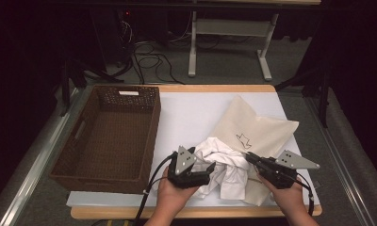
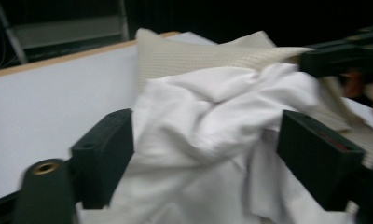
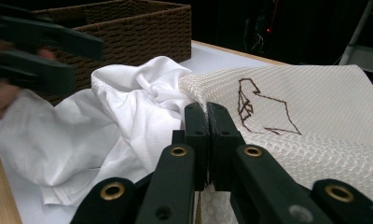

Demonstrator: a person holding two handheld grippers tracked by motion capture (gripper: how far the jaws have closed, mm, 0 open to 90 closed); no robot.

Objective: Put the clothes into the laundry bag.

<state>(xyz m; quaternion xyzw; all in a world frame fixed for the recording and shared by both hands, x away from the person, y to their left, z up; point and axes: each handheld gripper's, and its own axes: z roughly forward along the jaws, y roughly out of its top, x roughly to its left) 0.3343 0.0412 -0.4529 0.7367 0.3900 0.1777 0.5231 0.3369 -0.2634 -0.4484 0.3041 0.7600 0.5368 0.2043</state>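
A crumpled white cloth lies on the near part of the table, partly over the mouth of a cream fabric bag with a dark line drawing on it. My left gripper is at the cloth's left side. In the left gripper view its jaws stand wide apart with the white cloth bulging between them. My right gripper meets the bag's near edge from the right. In the right gripper view its jaws are pressed together on the edge of the cream bag, beside the white cloth.
A deep brown woven basket stands at the left of the table with nothing inside. A white sheet covers the wooden tabletop. Behind the table are cables and a white stand on the floor.
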